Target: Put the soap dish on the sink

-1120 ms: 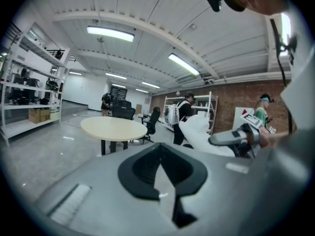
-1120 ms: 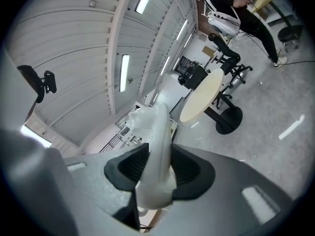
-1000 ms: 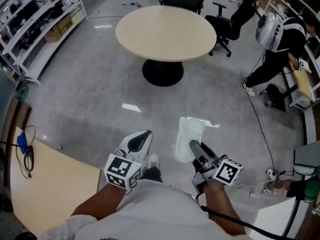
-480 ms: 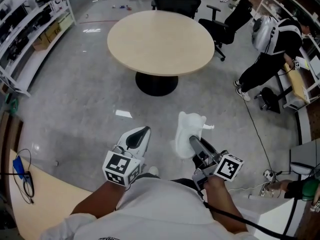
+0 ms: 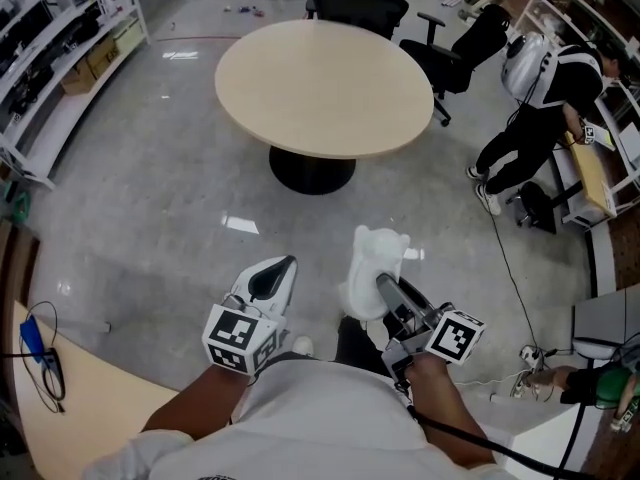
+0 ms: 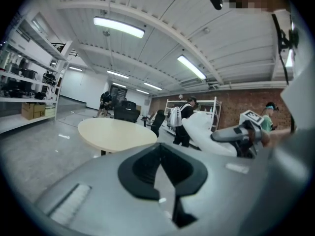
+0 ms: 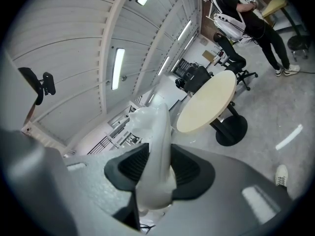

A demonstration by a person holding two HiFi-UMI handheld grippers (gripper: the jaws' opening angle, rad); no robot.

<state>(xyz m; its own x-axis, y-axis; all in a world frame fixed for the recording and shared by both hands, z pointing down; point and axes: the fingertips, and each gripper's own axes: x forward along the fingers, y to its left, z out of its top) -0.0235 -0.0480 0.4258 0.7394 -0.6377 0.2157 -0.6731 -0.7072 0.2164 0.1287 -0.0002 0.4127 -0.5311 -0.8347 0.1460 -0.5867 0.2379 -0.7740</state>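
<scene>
The soap dish is a white, moulded piece held upright above the floor, with my right gripper shut on its lower edge. In the right gripper view the soap dish stands edge-on between the two black pads. My left gripper is level with it on the left, its white jaws shut on nothing. In the left gripper view my left gripper has its pads meeting, and the soap dish shows to the right. No sink is in any view.
A round beige table on a black pedestal stands ahead. Black office chairs are behind it. A person bends over shelving at the right. Racks line the left wall. A wooden tabletop lies at lower left, and cables run across the floor at the right.
The floor and the wooden tabletop have slid toward the lower left as I walk toward the round table. Both grippers keep their pose, and the dish stays in the right one.
</scene>
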